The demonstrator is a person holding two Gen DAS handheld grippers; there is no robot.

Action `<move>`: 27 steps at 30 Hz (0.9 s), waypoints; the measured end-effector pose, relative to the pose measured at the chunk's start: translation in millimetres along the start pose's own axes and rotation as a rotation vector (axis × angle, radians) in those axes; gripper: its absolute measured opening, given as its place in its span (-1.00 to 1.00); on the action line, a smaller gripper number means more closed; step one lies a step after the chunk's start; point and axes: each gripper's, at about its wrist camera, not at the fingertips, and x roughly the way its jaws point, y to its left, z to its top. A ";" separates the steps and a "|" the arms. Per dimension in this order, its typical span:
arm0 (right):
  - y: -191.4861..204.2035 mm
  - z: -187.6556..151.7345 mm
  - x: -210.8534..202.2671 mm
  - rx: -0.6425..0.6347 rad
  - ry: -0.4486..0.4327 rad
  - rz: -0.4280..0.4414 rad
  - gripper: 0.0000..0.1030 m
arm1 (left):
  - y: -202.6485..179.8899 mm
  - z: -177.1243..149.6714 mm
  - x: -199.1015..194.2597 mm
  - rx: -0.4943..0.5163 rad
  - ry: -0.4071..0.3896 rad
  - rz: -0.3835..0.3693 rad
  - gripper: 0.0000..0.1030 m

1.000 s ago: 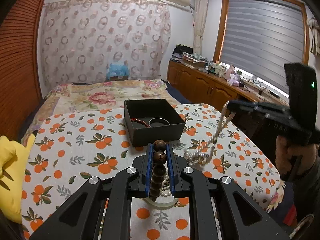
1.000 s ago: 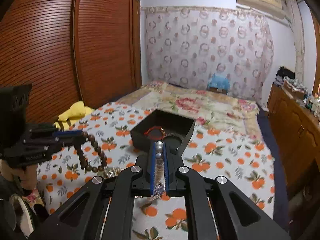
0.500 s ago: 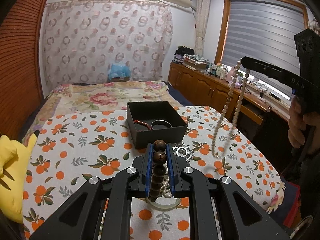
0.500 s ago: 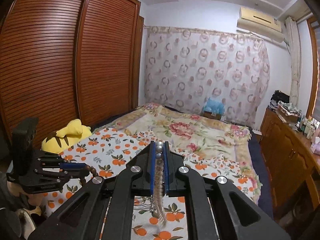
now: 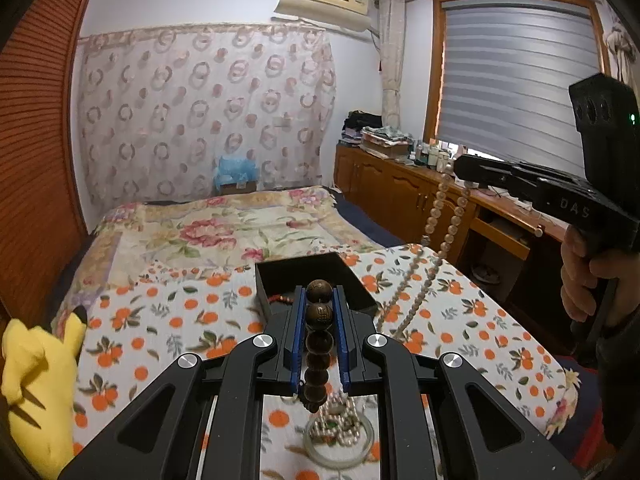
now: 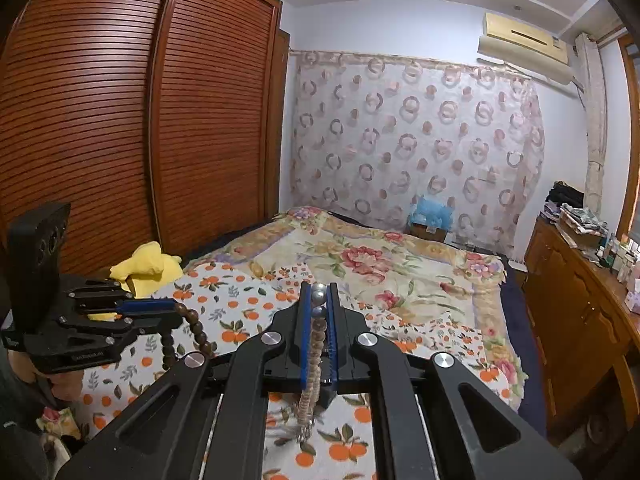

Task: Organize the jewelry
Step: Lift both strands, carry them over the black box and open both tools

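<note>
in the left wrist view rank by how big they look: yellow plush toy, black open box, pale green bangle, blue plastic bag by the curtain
1. Yellow plush toy, partly cut off by the frame and nearest the camera, which flatters it.
2. Black open box, part hidden behind the left gripper.
3. Pale green bangle and blue plastic bag look alike; not ranked.

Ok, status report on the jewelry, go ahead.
Left gripper shut on dark wooden bead strand. Right gripper shut on pale pearl necklace. Both lifted, open black box ahead, path clear.

slatted wardrobe [image 6: 140,120]; patterned curtain [image 5: 200,112]; blinded window [image 5: 516,76]
</note>
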 end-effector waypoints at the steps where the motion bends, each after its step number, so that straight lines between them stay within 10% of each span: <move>1: -0.9 3.0 3.4 -0.002 -0.002 -0.001 -0.84 | 0.5 2.9 3.1 0.004 0.001 0.000 -0.76; 15: -28.9 50.7 51.6 -0.006 -0.033 0.016 -0.84 | 7.3 40.8 59.8 0.022 0.022 -0.011 -0.76; 27: -46.0 44.3 120.3 -0.032 0.039 0.004 -0.84 | 16.0 11.0 118.5 0.001 0.148 -0.025 -0.76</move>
